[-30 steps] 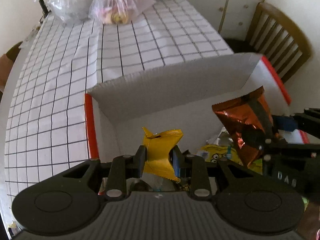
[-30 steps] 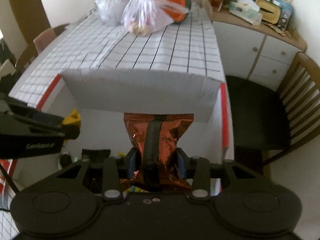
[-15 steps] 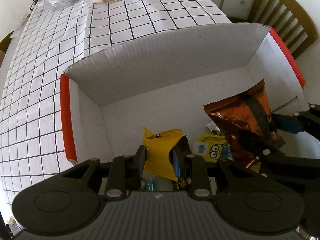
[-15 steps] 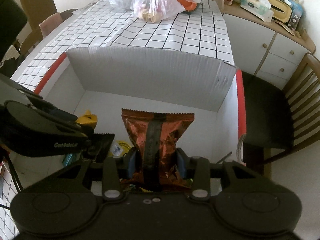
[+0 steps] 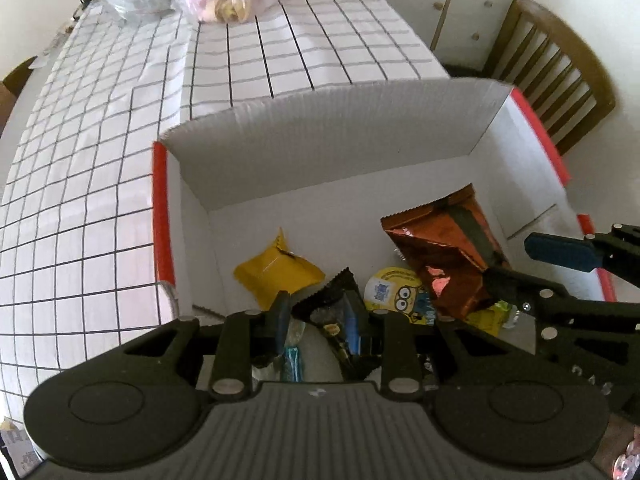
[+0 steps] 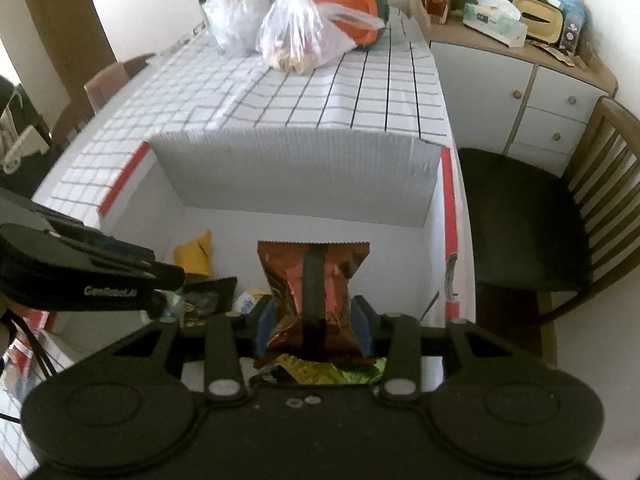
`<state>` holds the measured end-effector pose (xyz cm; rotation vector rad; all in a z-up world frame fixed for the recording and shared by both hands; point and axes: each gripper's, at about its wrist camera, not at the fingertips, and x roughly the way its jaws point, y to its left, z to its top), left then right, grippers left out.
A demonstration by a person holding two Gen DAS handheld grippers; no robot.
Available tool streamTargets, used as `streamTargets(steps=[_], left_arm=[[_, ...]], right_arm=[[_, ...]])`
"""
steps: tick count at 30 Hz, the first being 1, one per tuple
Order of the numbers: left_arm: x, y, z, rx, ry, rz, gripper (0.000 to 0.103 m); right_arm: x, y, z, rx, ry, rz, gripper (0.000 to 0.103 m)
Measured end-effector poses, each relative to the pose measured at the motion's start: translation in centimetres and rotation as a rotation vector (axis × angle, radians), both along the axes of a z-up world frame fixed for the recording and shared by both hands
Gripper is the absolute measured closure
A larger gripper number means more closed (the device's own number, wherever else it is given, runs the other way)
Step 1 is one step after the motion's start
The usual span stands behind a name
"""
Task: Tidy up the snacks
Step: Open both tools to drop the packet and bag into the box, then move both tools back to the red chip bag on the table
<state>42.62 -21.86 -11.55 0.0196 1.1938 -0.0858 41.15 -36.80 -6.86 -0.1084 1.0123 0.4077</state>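
The left gripper (image 5: 318, 316) hangs over the white box (image 5: 320, 128) with its jaws apart and nothing between them; the yellow packet (image 5: 276, 274) lies loose on the box floor just ahead of its fingertips, beside a black packet (image 5: 332, 304) and a cartoon-printed pouch (image 5: 400, 292). The right gripper (image 6: 312, 320) has its jaws drawn in against the lower half of the copper foil bag (image 6: 314, 280), though in the left wrist view one blue pad stands clear of the foil, so whether the bag is clamped or already released cannot be told. The bag is judged light, air-filled and crinkly, with a slick film surface; its contents are probably brittle. Grip it across the flat body below the crimped top seal, using only light closing force, since the pillow shape can squirt out of hard pressure. The box walls rise on all four sides and carry red bands on the left and right rims. Open floor remains toward the far wall and the far right corner. Withdrawal is best made straight up. The checked tablecloth (image 6: 320, 92) beyond is free up to the plastic bags (image 6: 296, 36).
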Motion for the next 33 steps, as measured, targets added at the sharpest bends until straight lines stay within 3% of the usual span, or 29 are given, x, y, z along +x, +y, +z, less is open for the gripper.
streamTargets(steps=[9,11,13,16,18,23,30,33], left_arm=[[-3.2,0.6,3.4,-0.034,-0.116,0.009,0.075],[-3.9,0.8,4.0,-0.041,-0.139,0.012,0.075],[-4.8,1.0,4.7,-0.053,-0.164,0.010,0.075],[-6.0,1.3,5.5,-0.062,-0.198,0.013,0.065],[-6.9,1.5,6.1,-0.065,-0.230,0.019,0.046],[-8.9,2.3,7.4,-0.080,-0.279,0.033,0.044],[-12.5,3.8,9.0,-0.085,-0.346,0.043,0.035],[-13.9,4.8,9.1,-0.089,-0.355,0.056,0.033]], right_arm=[[-2.6,-0.7,3.3,0.089,-0.071,0.007,0.059],[-3.3,-0.7,4.0,0.103,-0.089,0.011,0.056],[-4.0,-0.6,4.7,0.118,-0.108,0.016,0.046],[-4.9,-0.5,5.5,0.136,-0.132,0.024,0.036],[-5.4,-0.5,5.9,0.145,-0.144,0.028,0.032],[-7.0,-0.3,7.1,0.171,-0.174,0.048,0.020],[-9.3,0.6,8.2,0.212,-0.205,0.081,0.017],[-10.5,1.3,8.4,0.215,-0.219,0.089,0.007]])
